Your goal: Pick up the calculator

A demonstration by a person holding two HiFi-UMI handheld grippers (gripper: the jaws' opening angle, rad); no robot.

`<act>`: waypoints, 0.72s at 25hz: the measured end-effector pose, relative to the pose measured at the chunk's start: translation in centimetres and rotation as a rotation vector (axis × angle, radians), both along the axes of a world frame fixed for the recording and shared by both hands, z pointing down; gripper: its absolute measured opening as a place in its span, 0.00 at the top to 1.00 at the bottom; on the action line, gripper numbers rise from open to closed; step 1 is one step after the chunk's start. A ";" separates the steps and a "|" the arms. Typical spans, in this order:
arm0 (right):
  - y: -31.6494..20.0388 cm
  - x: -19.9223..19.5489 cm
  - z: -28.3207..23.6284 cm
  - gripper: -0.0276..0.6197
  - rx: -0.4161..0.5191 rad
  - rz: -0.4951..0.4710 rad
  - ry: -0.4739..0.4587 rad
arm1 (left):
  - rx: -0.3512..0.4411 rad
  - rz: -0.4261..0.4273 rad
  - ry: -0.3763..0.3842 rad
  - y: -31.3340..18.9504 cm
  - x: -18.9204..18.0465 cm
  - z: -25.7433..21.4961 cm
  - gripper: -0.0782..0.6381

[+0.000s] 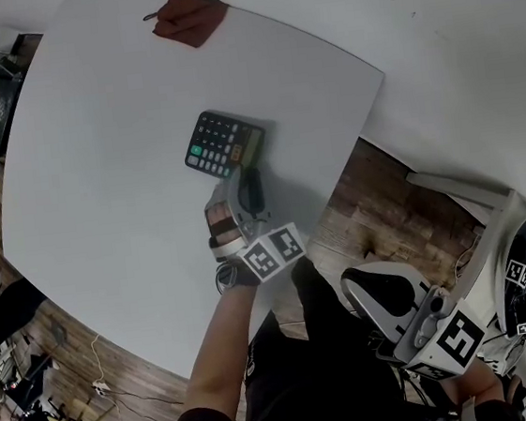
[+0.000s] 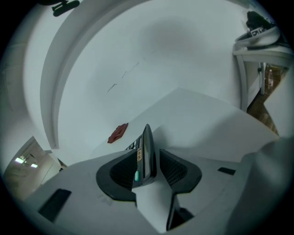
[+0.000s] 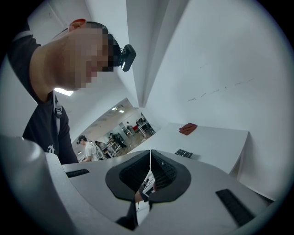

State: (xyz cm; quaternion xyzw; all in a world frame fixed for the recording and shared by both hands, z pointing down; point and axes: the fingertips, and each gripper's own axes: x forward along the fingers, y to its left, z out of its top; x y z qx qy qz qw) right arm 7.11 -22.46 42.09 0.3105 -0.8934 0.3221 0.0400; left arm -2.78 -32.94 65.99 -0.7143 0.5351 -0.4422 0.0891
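The black calculator (image 1: 224, 144) lies on the white table (image 1: 99, 176), keys up, with a green key at its left. My left gripper (image 1: 237, 181) reaches in from the near side to the calculator's near edge. In the left gripper view the calculator (image 2: 146, 149) shows edge-on between the jaws of the left gripper (image 2: 149, 160). They stand open, with a slim gap at each pad. My right gripper (image 1: 371, 289) hangs off the table at the lower right. In its own view the right gripper (image 3: 150, 161) has its pads together with nothing between them, and the calculator (image 3: 184, 153) is small and far off.
A crumpled red cloth (image 1: 189, 17) lies at the table's far edge, beyond the calculator. A white chair frame (image 1: 459, 194) stands over the wooden floor (image 1: 375, 201) at the right. The table's near edge runs just behind my left hand.
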 end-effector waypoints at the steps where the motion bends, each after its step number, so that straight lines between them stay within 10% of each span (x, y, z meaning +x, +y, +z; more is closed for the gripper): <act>1: 0.0 0.0 0.1 0.93 -0.007 0.001 -0.001 | 0.004 -0.007 -0.010 -0.1 -0.1 0.0 0.70; 18: 0.9 1.3 1.1 0.93 -0.069 0.002 0.017 | 0.076 -0.047 -0.130 -0.7 -1.2 0.2 0.82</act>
